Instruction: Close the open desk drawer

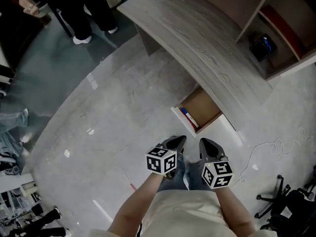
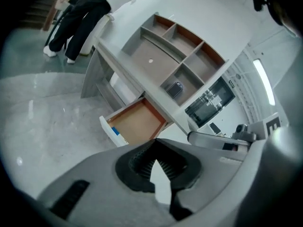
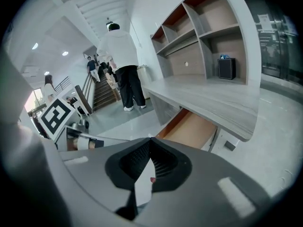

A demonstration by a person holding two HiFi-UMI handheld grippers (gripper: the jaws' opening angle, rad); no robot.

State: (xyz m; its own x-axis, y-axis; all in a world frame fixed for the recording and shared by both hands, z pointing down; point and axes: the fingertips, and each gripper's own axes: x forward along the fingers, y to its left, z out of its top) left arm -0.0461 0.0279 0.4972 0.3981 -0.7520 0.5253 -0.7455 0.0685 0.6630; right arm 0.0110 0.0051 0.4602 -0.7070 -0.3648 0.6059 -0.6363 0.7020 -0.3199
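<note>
Drawer (image 1: 202, 107) stands open, ahead of the closed fingers (image 1: 176, 143).

A person in black trousers (image 1: 86, 9) and white shoes (image 1: 82, 39) stands at the upper left on a dull grey-green floor section (image 1: 49, 68), which borders a glossy pale stone floor (image 1: 108, 127). A small black box (image 1: 261, 47) sits in one compartment of a grey, brown-backed shelf unit (image 1: 227, 4). A thin white cable (image 1: 270, 143) trails near a black wheeled chair base (image 1: 276, 197). A dark staircase (image 3: 102, 93) rises beyond the person.
</note>
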